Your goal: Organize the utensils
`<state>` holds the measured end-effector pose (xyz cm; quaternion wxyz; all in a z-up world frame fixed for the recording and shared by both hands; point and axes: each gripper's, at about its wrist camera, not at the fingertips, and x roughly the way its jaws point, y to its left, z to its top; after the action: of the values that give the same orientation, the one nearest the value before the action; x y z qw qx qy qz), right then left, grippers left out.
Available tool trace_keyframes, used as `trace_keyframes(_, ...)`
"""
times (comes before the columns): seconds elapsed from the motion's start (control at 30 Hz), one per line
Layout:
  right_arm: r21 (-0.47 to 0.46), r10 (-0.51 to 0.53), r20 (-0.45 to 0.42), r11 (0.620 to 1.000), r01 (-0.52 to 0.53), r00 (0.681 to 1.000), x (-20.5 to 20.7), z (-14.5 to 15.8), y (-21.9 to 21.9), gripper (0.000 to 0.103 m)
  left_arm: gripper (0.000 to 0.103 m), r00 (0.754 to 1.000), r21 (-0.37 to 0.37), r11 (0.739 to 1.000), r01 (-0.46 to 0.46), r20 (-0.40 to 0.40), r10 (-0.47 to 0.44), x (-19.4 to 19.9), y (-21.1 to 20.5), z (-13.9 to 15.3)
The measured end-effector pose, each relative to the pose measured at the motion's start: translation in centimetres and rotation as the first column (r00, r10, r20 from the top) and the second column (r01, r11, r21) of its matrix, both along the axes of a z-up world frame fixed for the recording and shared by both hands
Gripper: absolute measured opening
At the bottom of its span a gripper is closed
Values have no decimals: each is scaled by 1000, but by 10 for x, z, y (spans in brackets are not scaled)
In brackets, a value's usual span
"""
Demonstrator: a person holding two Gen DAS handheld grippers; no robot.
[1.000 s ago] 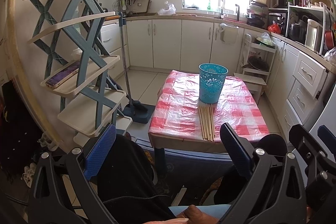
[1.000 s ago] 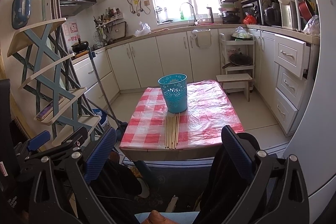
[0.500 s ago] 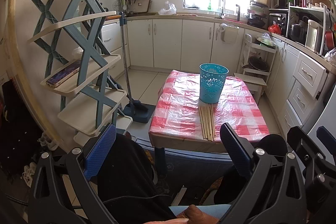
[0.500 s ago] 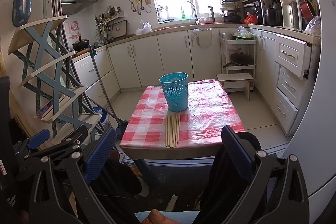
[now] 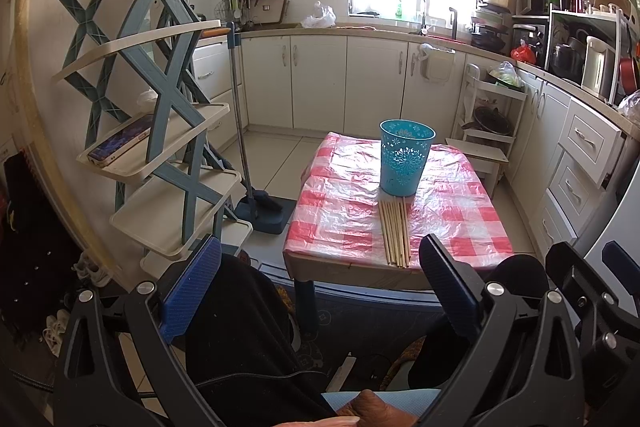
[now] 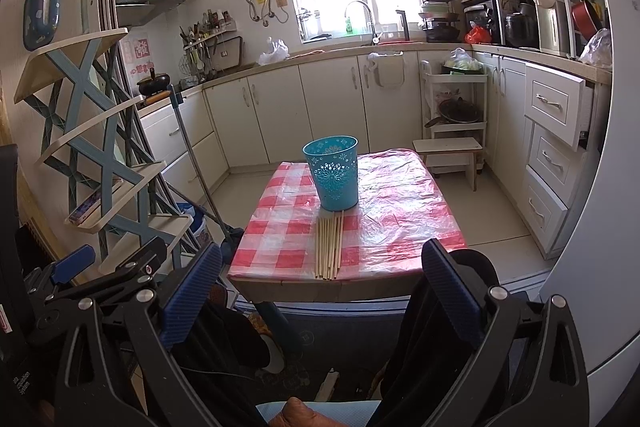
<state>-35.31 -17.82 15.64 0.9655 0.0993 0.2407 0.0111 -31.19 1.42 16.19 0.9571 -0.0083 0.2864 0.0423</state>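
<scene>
Several wooden chopsticks [image 5: 394, 233] [image 6: 329, 245] lie side by side on the small table [image 5: 332, 227] [image 6: 280, 247] with its red-checked plastic cover. Just behind them stands an upright turquoise perforated holder [image 5: 405, 157] [image 6: 334, 171]. My left gripper [image 5: 318, 281] is open, held low over the person's lap well short of the table's front edge. My right gripper [image 6: 320, 285] is open too, also back from the table with nothing between its fingers. Each wrist view catches the other gripper at its side edge.
A tiered blue-and-cream shelf rack [image 5: 160, 115] [image 6: 92, 155] stands left of the table, with a phone [image 5: 120, 143] on one shelf. A dustpan and broom [image 5: 260, 203] lean beside it. A low stool [image 6: 448, 149] and white drawers [image 6: 556, 151] are at the right.
Both views have shifted very slightly; the table and chopsticks sit marginally nearer. Both grippers stay open and hold nothing.
</scene>
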Motion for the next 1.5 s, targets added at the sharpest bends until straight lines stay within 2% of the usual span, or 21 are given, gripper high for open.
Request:
trace_keyframes(0.17, -16, -4, -10, 1000, 3, 1000, 4, -4, 0, 96, 95, 1000, -15, 1000, -6, -11, 6, 8, 3, -4)
trace_keyframes(0.3, -31, -9, -44, 999, 7, 999, 23, -18, -4, 96, 95, 999, -33, 999, -11, -38, 10, 35, 8, -17)
trace_keyframes(0.53, -27, -27, -152, 999, 23, 988, 92, -60, -21, 96, 95, 987, -21, 999, 41, -157, -44, 105, -1, -57)
trace_keyframes(0.63, -45, -32, -189, 999, 24, 982, 129, -84, -27, 96, 95, 975, -58, 997, 45, -213, -57, 139, 0, -79)
trace_keyframes(0.77, -61, -3, -251, 998, -13, 968, 187, -124, -31, 95, 95, 971, -105, 992, 67, -223, -89, 174, 0, -102)
trace_keyframes(0.8, -61, 7, -268, 998, -24, 963, 204, -136, -32, 93, 95, 967, -111, 992, 61, -238, -86, 184, 0, -109)
trace_keyframes(0.87, -60, 27, -298, 997, -47, 954, 238, -155, -32, 76, 95, 959, -113, 992, 51, -271, -80, 204, -1, -122)
trace_keyframes(0.9, -58, 32, -327, 997, -54, 945, 255, -165, -32, 72, 95, 957, -115, 992, 45, -281, -76, 210, -2, -126)
trace_keyframes(0.93, -37, 49, -361, 997, -66, 931, 276, -178, -33, 61, 95, 954, -121, 992, 37, -290, -70, 218, -1, -132)
trace_keyframes(0.97, -13, 65, -387, 997, -76, 920, 293, -189, -33, 57, 95, 953, -121, 992, 29, -295, -64, 224, -1, -135)
trace_keyframes(1.03, 5, 76, -441, 997, -82, 894, 328, -212, -31, 35, 95, 951, -118, 993, 14, -304, -50, 239, -1, -144)
trace_keyframes(1.2, 18, 96, -490, 995, -99, 866, 380, -246, -22, 24, 95, 943, -111, 994, -4, -331, -33, 263, -6, -159)
trace_keyframes(1.4, 7, 128, -485, 990, -143, 865, 405, -255, -15, 23, 95, 932, -114, 993, -21, -361, -21, 289, -10, -176)
trace_keyframes(1.5, -40, 134, -479, 984, -174, 868, 408, -256, -12, 22, 95, 929, -108, 994, -19, -370, -23, 299, -16, -183)
